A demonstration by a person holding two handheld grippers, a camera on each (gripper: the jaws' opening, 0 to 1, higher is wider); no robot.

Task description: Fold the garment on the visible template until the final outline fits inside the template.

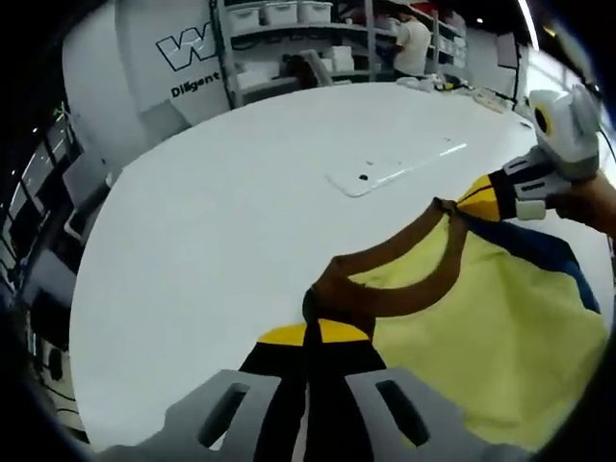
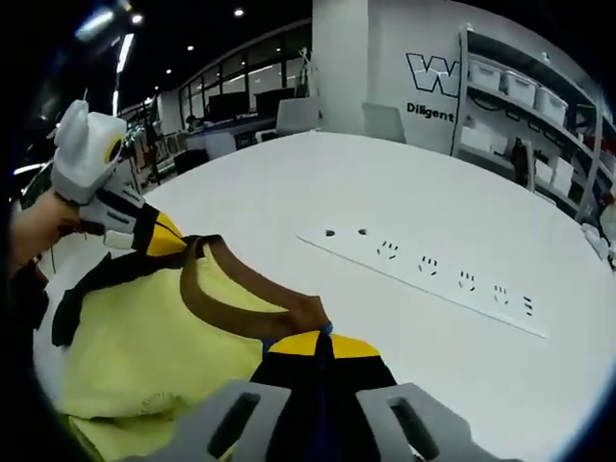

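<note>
- Left gripper view: the left gripper [image 1: 308, 337] has its jaws pressed together on the collar end of a yellow garment [image 1: 481, 356], pinching the brown neckband [image 1: 404, 252] at one shoulder. The right gripper [image 1: 500, 195] enters from the right and pinches the other shoulder. The garment lies or hangs low over the white table [image 1: 221, 221], toward the right of this view, with a dark blue sleeve edge [image 1: 544, 245] beside it.
- Step in hand, as judged: both shoulders are held, ready for a spread or a first fold. The next move calls for both hands to travel together and keep the neckband taut.
- Hard to make out: no template outline can be identified; the garment's lower part is cut off at the edge.
- Right gripper view: the right gripper [image 2: 322, 358] is likewise closed on the neckband [image 2: 241, 294], and the left gripper [image 2: 144, 231] pinches the far shoulder at left. The yellow body [image 2: 135, 356] sags between them.
- A recessed socket strip [image 2: 433, 274] lies in the table [image 2: 289, 183], well apart from the cloth.
- Hidden: the hem, the far sleeve and any template.
</note>
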